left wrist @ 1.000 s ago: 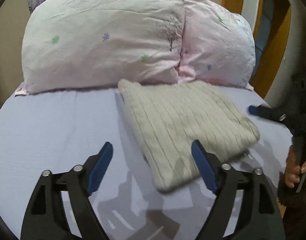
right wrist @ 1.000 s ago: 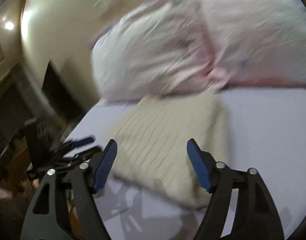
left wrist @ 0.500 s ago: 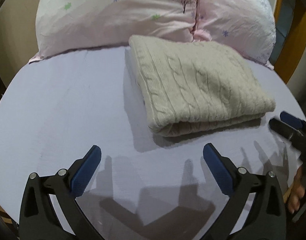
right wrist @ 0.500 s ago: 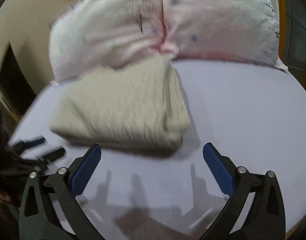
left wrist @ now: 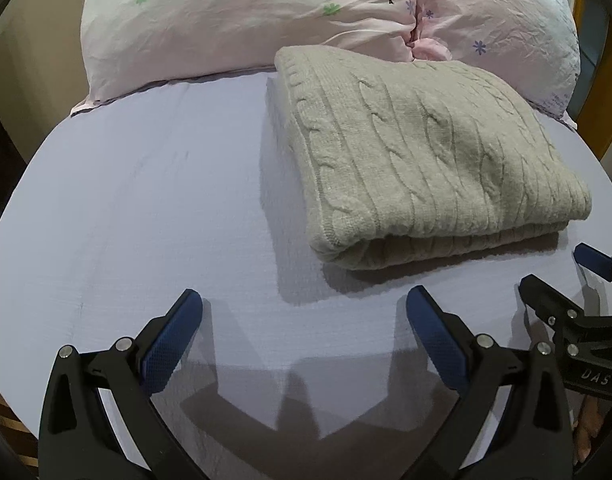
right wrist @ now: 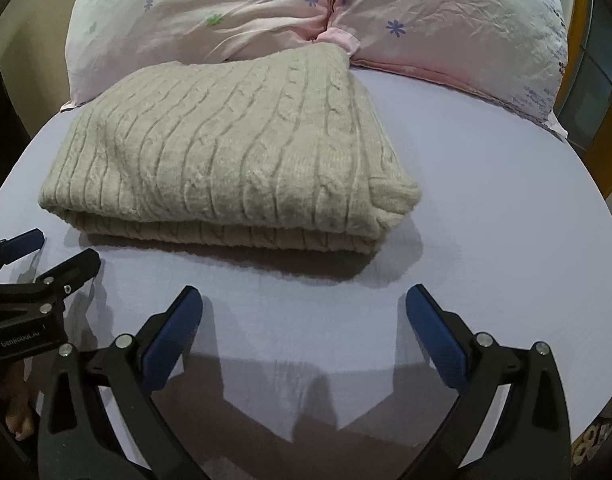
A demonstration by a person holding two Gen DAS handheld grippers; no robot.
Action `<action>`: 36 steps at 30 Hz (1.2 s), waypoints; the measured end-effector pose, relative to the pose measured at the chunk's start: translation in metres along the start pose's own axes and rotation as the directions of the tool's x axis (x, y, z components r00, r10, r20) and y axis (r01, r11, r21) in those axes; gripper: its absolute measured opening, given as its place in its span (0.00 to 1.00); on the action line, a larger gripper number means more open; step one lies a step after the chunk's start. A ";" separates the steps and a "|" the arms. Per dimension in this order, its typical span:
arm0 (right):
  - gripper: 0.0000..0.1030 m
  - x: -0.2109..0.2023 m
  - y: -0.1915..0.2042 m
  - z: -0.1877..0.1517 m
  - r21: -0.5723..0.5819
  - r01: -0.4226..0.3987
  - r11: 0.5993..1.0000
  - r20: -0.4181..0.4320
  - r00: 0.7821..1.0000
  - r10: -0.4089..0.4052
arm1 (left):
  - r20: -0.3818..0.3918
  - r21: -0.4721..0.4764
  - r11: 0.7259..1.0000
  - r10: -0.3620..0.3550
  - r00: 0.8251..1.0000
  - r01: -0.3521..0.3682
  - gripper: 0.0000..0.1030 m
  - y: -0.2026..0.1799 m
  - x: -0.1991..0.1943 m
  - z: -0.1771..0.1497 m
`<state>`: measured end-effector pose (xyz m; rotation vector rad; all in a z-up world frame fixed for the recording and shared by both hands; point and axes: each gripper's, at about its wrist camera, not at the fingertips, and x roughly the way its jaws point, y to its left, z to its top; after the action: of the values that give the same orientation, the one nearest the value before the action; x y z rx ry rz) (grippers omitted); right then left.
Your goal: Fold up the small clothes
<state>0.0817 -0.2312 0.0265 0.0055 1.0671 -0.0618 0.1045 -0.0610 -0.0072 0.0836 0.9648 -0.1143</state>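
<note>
A beige cable-knit sweater (left wrist: 422,152) lies folded in a thick rectangle on the lavender bed sheet (left wrist: 145,208), its far edge against the pillows. It also shows in the right wrist view (right wrist: 233,148). My left gripper (left wrist: 303,312) is open and empty, held over bare sheet short of the sweater's near fold. My right gripper (right wrist: 303,312) is open and empty, also short of the sweater. Each gripper shows at the edge of the other's view, the right one (left wrist: 566,280) and the left one (right wrist: 45,256).
Two pink floral pillows (left wrist: 245,20) (right wrist: 446,28) stand along the head of the bed behind the sweater. A wooden frame (left wrist: 606,72) rises at the right edge. The sheet (right wrist: 486,220) spreads out on both sides of the sweater.
Both grippers have pulled back from the sweater toward the near edge of the bed and steadied. The sweater lies folded and still.
</note>
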 end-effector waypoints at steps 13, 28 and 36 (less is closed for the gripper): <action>0.98 -0.001 0.000 0.001 0.009 0.005 1.000 -0.015 1.000 -0.005 | -0.050 -0.008 1.000 0.005 0.999 -0.006 0.99 0.001 0.000 0.003; 0.98 -0.001 0.001 0.001 0.013 0.009 1.000 -0.012 1.000 -0.009 | -0.051 -0.014 1.000 0.009 0.999 -0.010 0.99 0.002 0.000 0.003; 0.98 -0.001 0.001 0.000 0.012 0.010 1.000 -0.010 1.000 -0.009 | -0.060 -0.015 1.000 0.009 0.998 -0.010 0.99 0.003 0.000 0.002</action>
<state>0.0815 -0.2305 0.0278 0.0121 1.0771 -0.0770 0.1067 -0.0588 -0.0055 0.0780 1.0249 -0.0959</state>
